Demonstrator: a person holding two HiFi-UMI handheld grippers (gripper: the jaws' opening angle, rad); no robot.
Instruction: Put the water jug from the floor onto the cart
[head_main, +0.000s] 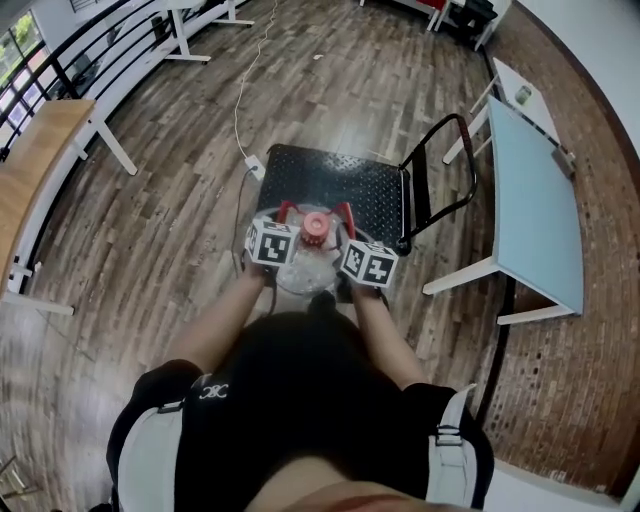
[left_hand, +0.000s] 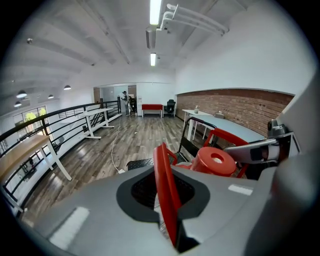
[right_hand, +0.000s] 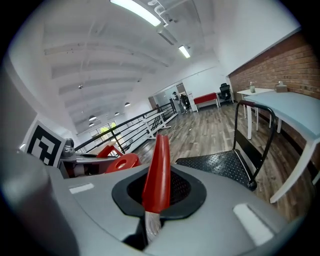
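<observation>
The water jug (head_main: 304, 274) is clear with a red cap (head_main: 316, 227) and two red side handles. It hangs in front of me at the near edge of the black cart (head_main: 335, 180). My left gripper (head_main: 286, 217) is shut on the left handle (left_hand: 164, 190). My right gripper (head_main: 345, 220) is shut on the right handle (right_hand: 157, 170). In the left gripper view the cap (left_hand: 215, 161) shows to the right, with the cart deck (left_hand: 141, 163) beyond. The right gripper view has the cap (right_hand: 121, 162) at the left and the cart deck (right_hand: 220, 165) ahead.
The cart's black push handle (head_main: 455, 165) stands at its right end. A light blue table (head_main: 535, 210) on white legs is just beyond it. A white power strip (head_main: 256, 166) with its cable lies left of the cart. A wooden desk (head_main: 35, 150) and a railing are far left.
</observation>
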